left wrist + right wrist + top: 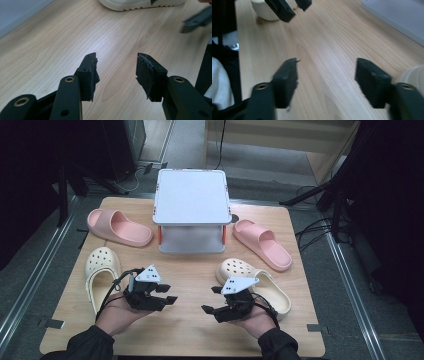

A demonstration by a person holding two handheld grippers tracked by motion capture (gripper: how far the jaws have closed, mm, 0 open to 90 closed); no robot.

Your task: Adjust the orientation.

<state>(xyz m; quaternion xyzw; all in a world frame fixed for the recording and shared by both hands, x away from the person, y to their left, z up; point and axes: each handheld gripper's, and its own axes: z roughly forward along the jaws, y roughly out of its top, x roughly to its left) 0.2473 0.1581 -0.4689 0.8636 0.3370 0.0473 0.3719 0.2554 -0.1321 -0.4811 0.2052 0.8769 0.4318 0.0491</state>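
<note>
Low over the front of the wooden table (190, 270), my left gripper (169, 293) stands open and points right, with only bare wood between its jaws (117, 67). Facing it from the right, my right gripper (210, 300) is open as well and holds nothing (327, 72). A small gap separates the two sets of fingertips. One cream clog (100, 270) lies just left of my left hand. The other cream clog (260, 282) lies behind my right hand. A pink slide (119, 227) rests at the back left, and its partner (262, 244) at the right.
A white two-level stand (191, 215) sits at the back middle of the table, its lower shelf open toward me. Dark equipment legs and cables stand on the floor beyond the table's left and right edges.
</note>
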